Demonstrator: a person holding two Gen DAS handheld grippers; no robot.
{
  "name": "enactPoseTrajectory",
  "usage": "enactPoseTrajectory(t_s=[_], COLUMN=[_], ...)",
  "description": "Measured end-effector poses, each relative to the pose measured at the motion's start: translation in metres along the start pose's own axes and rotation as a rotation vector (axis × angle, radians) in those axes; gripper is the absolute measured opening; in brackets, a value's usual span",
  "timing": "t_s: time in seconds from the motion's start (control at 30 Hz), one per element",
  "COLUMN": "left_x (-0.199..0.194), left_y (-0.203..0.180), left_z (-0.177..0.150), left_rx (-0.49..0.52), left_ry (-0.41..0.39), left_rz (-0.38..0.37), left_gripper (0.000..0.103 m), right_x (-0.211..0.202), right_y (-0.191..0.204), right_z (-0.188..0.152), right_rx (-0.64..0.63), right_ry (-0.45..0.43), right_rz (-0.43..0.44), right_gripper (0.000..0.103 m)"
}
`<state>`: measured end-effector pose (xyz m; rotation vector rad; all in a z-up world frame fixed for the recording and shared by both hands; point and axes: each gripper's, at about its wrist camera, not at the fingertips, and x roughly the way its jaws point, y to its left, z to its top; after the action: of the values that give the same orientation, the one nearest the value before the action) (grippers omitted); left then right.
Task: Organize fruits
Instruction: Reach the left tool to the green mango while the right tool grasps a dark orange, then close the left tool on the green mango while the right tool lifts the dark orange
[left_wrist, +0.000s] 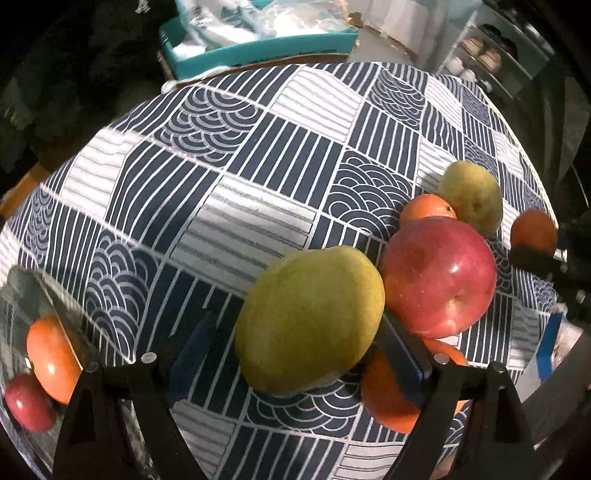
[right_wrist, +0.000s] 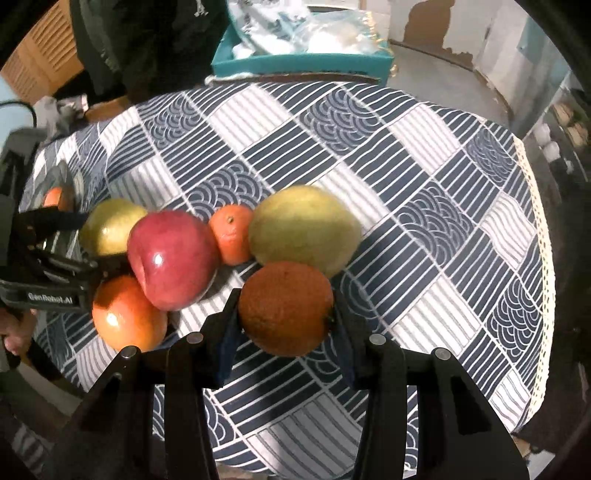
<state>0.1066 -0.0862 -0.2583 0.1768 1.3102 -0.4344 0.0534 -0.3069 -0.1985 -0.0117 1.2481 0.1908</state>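
Where the fruit is gathered, the counter (right_wrist: 424, 206) carries a navy-and-white patterned cloth, and a teal tray (left_wrist: 258, 50) of plastic packets stands well beyond both grippers at its far edge.

Left gripper (left_wrist: 299, 347): jaws stand wide around a large yellow-green pear (left_wrist: 308, 319). The right pad lies against the pear's side; a gap shows at the left pad, so a firm grip cannot be confirmed. The pear's underside appears to rest on the cloth.

Just right of that gripper, touching the pear, sits a red apple (left_wrist: 439, 275). Beyond the apple lies a second, smaller pear (left_wrist: 471, 197). Partly hidden behind the gripper's right finger is a large orange fruit (left_wrist: 388, 398). To its left, a clear container (left_wrist: 22, 332) holds an orange fruit and a red one.

Right gripper (right_wrist: 286, 317): jaws closed on a rough-skinned orange (right_wrist: 286, 306), both pads pressing its sides. Whether the orange is clear of the cloth cannot be told.

Smallest item: a mandarin (right_wrist: 232, 234), ahead and left of the right gripper, between apple and pear.
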Motion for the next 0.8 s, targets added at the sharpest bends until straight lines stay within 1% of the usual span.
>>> enactPoseTrajectory(t_s=[0.03, 0.1, 0.13, 0.2, 0.3, 0.37, 0.47, 0.6, 0.8], left_x=[0.001, 0.002, 0.001, 0.001, 0.001, 0.0, -0.003, -0.008, -0.022], left_y=[-0.001, -0.004, -0.007, -0.01, -0.009, -0.011, -0.012, -0.011, -0.007], left_z=[0.0, 0.0, 0.0, 0.001, 0.001, 0.0, -0.002, -0.004, -0.005], left_rx=[0.006, 0.022, 0.026, 0.022, 0.013, 0.015, 0.006, -0.011, -0.051], left_ry=[0.001, -0.001, -0.004, -0.005, -0.011, -0.02, -0.039, -0.072, -0.12], left_rz=[-0.008, -0.018, -0.03, -0.016, -0.014, 0.012, 0.071, 0.119, 0.146], left_gripper=[0.087, 0.078, 0.071, 0.071, 0.071, 0.07, 0.07, 0.07, 0.07], right_x=[0.0, -0.003, -0.004, -0.005, -0.005, -0.005, -0.007, -0.01, -0.016], right_y=[-0.001, -0.005, -0.006, -0.007, -0.006, -0.004, -0.004, -0.001, 0.0], right_z=[0.002, 0.003, 0.003, 0.004, 0.006, 0.007, 0.008, 0.011, 0.015], right_rx=[0.012, 0.028, 0.032, 0.036, 0.037, 0.026, 0.019, 0.006, 0.008], right_ry=[-0.006, -0.016, -0.02, -0.025, -0.028, -0.033, -0.05, -0.08, -0.117], right_rz=[0.005, 0.01, 0.01, 0.008, 0.006, -0.003, -0.014, -0.035, -0.051], right_gripper=[0.044, 0.044, 0.044, 0.044, 0.044, 0.044, 0.044, 0.044, 0.044])
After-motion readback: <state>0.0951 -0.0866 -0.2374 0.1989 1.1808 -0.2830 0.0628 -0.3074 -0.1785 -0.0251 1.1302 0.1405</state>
